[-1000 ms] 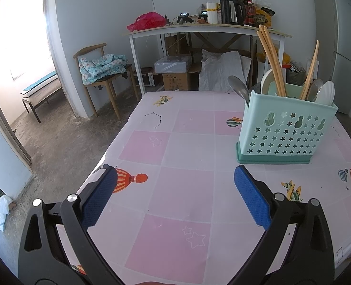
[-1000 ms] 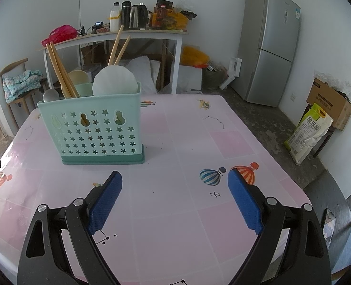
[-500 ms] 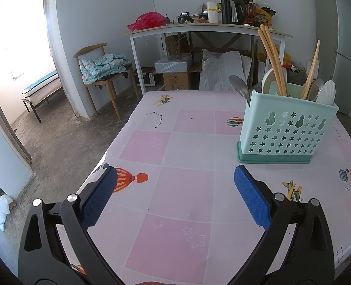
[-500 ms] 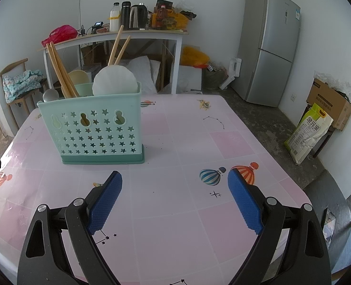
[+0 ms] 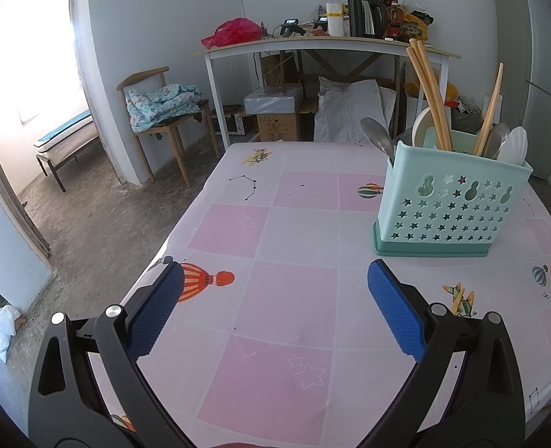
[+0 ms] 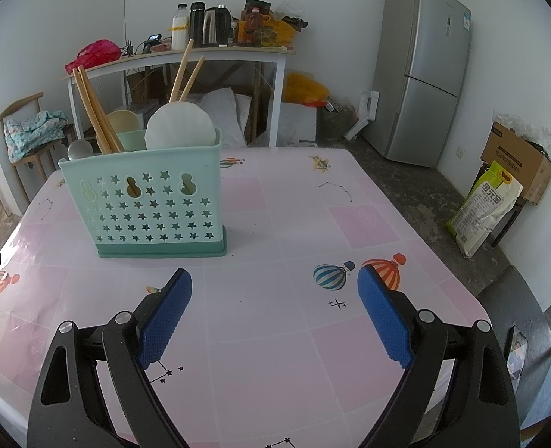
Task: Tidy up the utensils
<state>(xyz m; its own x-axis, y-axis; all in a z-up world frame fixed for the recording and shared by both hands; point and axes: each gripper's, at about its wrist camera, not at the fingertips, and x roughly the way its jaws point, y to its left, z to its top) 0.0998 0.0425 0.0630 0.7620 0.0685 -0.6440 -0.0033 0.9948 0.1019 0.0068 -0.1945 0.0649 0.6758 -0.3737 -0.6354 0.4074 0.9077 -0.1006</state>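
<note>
A mint-green utensil holder with star cut-outs (image 5: 451,205) stands on the pink checked table (image 5: 294,298); it also shows in the right wrist view (image 6: 152,209). In it stand wooden chopsticks (image 5: 426,93), a metal spoon (image 5: 376,138) and white spoons (image 6: 180,130). My left gripper (image 5: 275,280) is open and empty, near the table's front, left of the holder. My right gripper (image 6: 274,282) is open and empty, in front of and right of the holder.
A white side table (image 5: 327,43) with bottles and a kettle stands against the far wall. A chair with a blanket (image 5: 159,104) is at the left. A fridge (image 6: 421,74) and a rice bag (image 6: 484,205) are at the right.
</note>
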